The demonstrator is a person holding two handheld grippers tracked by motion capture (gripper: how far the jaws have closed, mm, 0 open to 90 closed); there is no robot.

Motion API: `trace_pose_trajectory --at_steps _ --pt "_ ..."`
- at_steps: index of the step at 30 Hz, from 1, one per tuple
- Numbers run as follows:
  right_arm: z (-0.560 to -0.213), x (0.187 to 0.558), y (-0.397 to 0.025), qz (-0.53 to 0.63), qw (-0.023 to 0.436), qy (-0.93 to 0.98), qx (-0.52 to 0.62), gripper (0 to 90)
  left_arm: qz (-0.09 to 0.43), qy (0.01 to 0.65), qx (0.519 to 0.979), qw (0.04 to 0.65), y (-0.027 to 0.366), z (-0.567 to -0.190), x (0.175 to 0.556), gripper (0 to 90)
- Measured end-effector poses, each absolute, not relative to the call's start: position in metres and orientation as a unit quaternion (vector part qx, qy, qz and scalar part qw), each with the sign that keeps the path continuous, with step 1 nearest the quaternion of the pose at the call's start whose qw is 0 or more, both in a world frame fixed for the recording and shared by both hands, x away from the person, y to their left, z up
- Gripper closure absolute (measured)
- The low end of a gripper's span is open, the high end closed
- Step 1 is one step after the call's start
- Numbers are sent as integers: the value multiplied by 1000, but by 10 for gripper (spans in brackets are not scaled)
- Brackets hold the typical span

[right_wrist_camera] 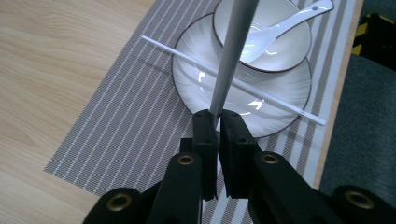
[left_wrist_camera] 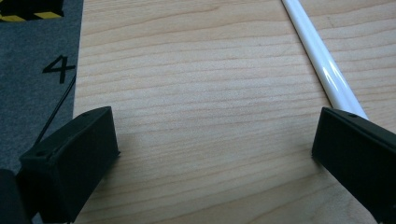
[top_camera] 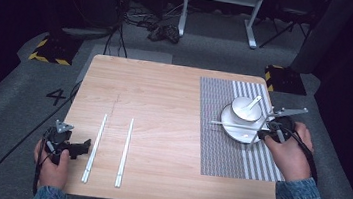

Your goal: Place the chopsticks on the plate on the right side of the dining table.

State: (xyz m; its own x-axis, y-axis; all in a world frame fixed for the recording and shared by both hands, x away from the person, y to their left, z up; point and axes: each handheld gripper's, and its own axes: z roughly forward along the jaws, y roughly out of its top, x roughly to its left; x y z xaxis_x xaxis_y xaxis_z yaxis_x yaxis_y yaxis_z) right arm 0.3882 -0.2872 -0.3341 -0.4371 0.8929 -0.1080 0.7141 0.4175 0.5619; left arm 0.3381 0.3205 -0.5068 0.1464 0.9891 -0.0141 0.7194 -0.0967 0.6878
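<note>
Table (top_camera: 165,93) of pale wood, bearing a striped placemat (top_camera: 219,144) at right with a white plate (top_camera: 231,129) on it, a white bowl (top_camera: 245,109) on the plate and a spoon (top_camera: 253,103) in the bowl. Judged step: setting chopsticks at the place setting, partway done. One chopstick (right_wrist_camera: 187,58) already laid flat across the plate in front of the bowl. Second chopstick (right_wrist_camera: 231,51) pinched at its end between the pressed-together jaws of the right gripper (right_wrist_camera: 218,119), rising steeply from the claw and crossing over the plate and bowl rim. Next move, as judged: lowering this stick to lie beside the laid one on the plate, then easing the jaws apart without knocking spoon or bowl. Two further chopsticks lying apart on bare wood at left: left stick (top_camera: 94,146), middle stick (top_camera: 124,151). Left gripper (top_camera: 81,146) resting low at the table's near left, jaws spread wide and holding nothing; left stick just beside its outer jaw, seen passing that jaw in the left gripper view (left_wrist_camera: 322,60).
</note>
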Motion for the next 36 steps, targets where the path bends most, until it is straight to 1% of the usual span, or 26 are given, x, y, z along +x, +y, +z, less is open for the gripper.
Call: trace_pose_trajectory --at_steps 11,14,24,36 --pt "-338 402 -306 200 210 810 510 860 237 609 702 285 320 -507 338 1" --pt "-341 407 -308 183 220 809 514 860 237 609 701 285 320 -507 338 1" --pt "-349 422 -298 141 247 813 508 860 237 609 702 285 320 -507 338 1" --pt "-354 433 -291 151 247 813 505 860 237 609 702 285 320 -507 338 1"
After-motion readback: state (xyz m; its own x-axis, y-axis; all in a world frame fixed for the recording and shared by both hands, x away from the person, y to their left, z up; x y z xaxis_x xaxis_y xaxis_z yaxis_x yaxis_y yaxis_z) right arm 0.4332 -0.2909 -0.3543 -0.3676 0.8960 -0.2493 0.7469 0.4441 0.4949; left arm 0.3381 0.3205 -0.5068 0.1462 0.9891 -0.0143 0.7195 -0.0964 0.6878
